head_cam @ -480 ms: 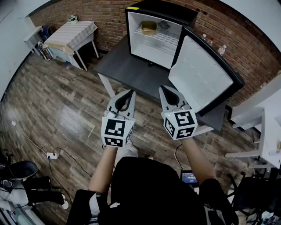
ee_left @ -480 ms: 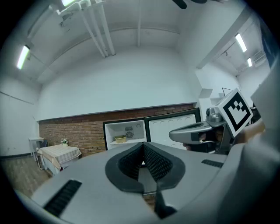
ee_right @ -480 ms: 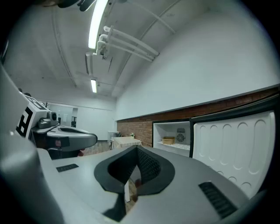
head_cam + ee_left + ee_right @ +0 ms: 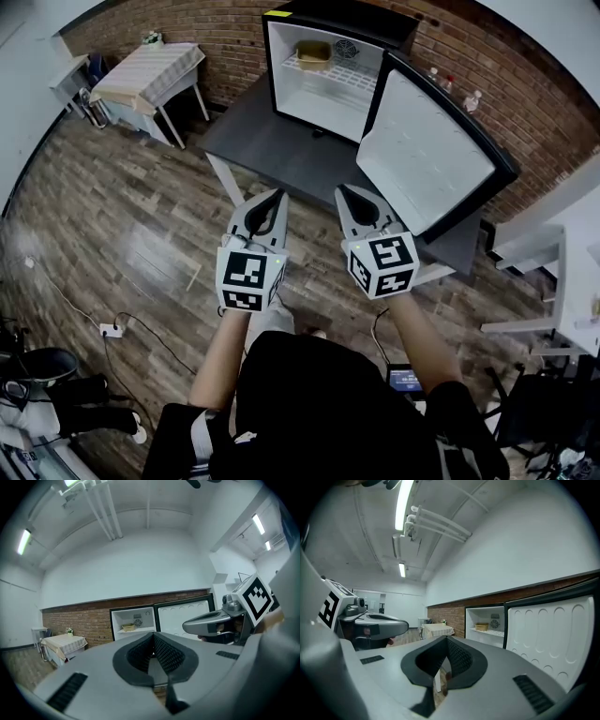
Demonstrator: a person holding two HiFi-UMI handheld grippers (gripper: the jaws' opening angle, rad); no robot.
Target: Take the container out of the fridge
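The mini fridge (image 4: pixel 281 70) stands on a dark desk (image 4: pixel 272 150) at the upper centre of the head view. Its door (image 4: pixel 427 159) is swung fully out to the right, so the inside is open to reach. The container (image 4: pixel 314 52), a small tan tub, sits on the white wire shelf (image 4: pixel 328 73) in the upper left part of the cavity, near the back wall, with nothing else beside it.

Both grippers are at the lower centre of the frame, side by side and close together. The person's forearms stretch forward from the body, and both tools are held roughly level, with their noses aimed at the fridge opening. They are well apart from the fridge and short of the shelf.

The left gripper (image 4: pixel 279 193) has its jaws pressed together on nothing. The right gripper (image 4: pixel 343 189) is likewise clenched and empty. This looks like an approach pose, and the jaws would need to part before either could take the tub.
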